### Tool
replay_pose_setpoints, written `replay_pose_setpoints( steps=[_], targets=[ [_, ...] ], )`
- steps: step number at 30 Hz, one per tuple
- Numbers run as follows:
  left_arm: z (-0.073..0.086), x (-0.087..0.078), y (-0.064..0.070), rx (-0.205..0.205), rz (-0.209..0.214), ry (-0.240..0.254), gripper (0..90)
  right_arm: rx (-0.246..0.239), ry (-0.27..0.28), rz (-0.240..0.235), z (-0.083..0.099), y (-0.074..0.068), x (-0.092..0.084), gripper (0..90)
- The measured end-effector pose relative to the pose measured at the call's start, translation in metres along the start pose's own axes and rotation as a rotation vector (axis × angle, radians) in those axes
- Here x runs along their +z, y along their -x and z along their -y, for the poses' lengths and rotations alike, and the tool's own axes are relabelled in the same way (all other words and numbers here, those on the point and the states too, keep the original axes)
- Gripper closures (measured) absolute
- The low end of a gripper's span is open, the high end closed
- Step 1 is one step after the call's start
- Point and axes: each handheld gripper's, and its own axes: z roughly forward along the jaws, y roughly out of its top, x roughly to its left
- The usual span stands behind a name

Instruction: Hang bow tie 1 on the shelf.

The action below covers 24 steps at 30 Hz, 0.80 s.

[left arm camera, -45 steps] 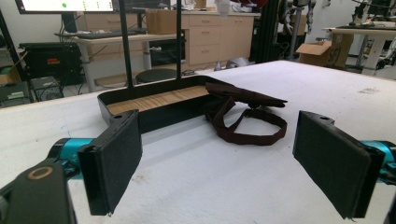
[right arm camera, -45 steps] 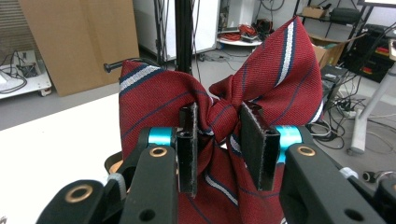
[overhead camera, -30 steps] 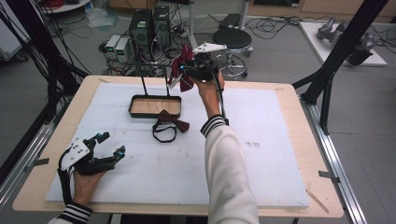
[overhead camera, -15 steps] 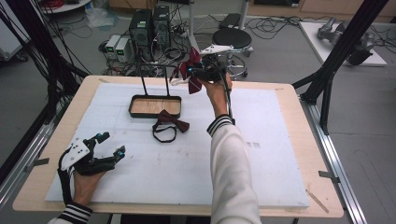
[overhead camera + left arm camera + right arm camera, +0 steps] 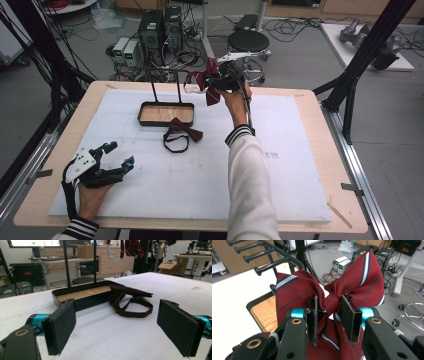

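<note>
My right gripper point(image 5: 216, 84) is held high over the table's far edge, shut on a red striped bow tie point(image 5: 205, 82). In the right gripper view the jaws point(image 5: 328, 315) pinch the knot of the red bow tie point(image 5: 294, 292), whose wings spread above them. A dark maroon bow tie point(image 5: 182, 131) with its looped strap lies flat on the white mat, just in front of the black tray point(image 5: 141, 114). My left gripper point(image 5: 120, 153) rests open at the front left, its jaws point(image 5: 120, 327) wide apart and pointing at the maroon tie point(image 5: 130, 292).
The tray point(image 5: 82, 303) has a wooden floor and two black upright posts point(image 5: 152, 85) at its back. Black horizontal pegs point(image 5: 269, 252) of a rack stick out beside the red tie. A stool point(image 5: 248, 41) and electronics stand on the floor beyond the table.
My right gripper with the red bow tie has shifted slightly near the rack, staying raised. The left gripper and the maroon tie have not moved.
</note>
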Motion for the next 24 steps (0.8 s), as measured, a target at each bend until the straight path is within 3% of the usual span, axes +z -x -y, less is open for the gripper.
replay_pose_setpoints(
  steps=[14, 24],
  targets=[
    [0.0, 0.0, 0.0, 0.001, 0.001, 0.0, 16.2, 0.007, -0.059, -0.011, 0.007, 0.001, 0.013, 68.7],
    [0.0, 0.0, 0.0, -0.004, 0.004, 0.003, 16.2, -0.014, -0.086, -0.023, 0.009, -0.001, 0.018, 68.6]
  ],
)
